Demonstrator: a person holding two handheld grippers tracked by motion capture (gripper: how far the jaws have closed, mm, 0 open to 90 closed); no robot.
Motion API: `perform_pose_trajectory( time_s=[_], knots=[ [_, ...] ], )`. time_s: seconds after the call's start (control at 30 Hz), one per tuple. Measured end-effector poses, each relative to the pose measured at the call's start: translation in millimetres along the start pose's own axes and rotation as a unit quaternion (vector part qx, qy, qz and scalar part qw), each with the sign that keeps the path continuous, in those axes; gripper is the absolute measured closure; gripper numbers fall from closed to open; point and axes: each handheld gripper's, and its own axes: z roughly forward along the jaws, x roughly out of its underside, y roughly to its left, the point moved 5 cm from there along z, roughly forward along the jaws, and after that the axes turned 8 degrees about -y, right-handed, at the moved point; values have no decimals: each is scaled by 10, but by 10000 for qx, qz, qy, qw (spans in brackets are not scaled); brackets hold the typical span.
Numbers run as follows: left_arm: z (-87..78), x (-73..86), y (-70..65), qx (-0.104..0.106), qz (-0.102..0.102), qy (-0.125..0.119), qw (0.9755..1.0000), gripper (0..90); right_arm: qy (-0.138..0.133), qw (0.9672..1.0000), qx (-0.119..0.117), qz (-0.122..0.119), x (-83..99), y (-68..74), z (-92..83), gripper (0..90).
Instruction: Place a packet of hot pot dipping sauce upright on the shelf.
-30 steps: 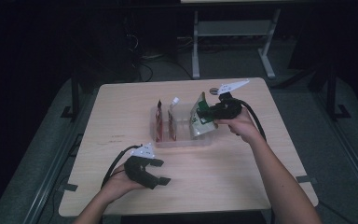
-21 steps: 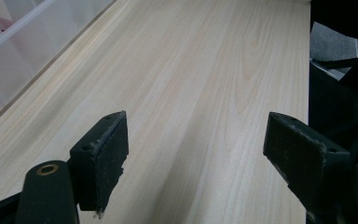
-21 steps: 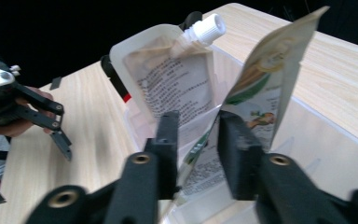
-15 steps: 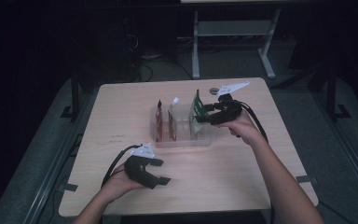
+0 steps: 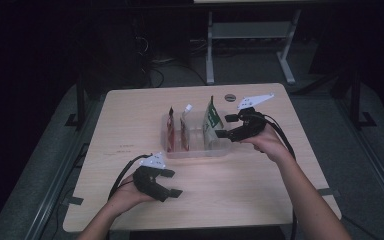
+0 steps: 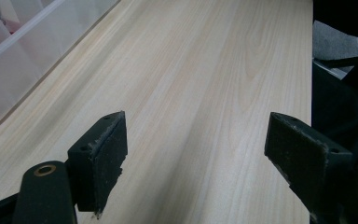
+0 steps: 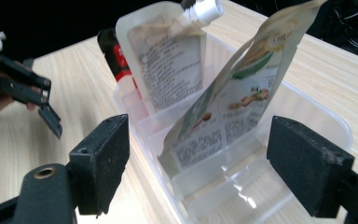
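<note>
A clear plastic bin [image 5: 196,148] with dividers stands mid-table. It holds a red pouch [image 5: 171,131], a white spouted pouch [image 5: 185,127] and a green-and-white pouch [image 5: 212,120], which leans in the right-hand compartment. My right gripper [image 5: 223,126] sits just right of the bin. Its jaws have just been opening, and their pads are clear of the green-and-white pouch [image 7: 242,102] just ahead of them. The white spouted pouch [image 7: 168,65] and red pouch [image 7: 116,56] stand behind it. My left gripper [image 5: 172,182] rests open on the table, front left, with only bare wood between its fingers [image 6: 100,158].
A small dark disc [image 5: 230,97] lies on the table behind the bin. A corner of the bin [image 6: 14,70] shows at the upper left of the left gripper view. A metal stand [image 5: 250,35] is on the floor beyond the table. My left gripper [image 7: 23,88] appears far off.
My right gripper has opened, let go of the green-and-white pouch in the bin's right compartment and drawn back to the right. The left hand has kept still.
</note>
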Motion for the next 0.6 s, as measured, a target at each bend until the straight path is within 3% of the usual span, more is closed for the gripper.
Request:
perform_pose_trajectory(
  time_s=[0.3,0.6],
  knots=[
    [-7,1,6,-41,38,20,10000,209,58,9997,234,-94,117,70,-186,219],
    [-57,-9,-1,-79,81,-18,9999,209,-68,9993,353,-113,270,161,-385,235]
  ],
)
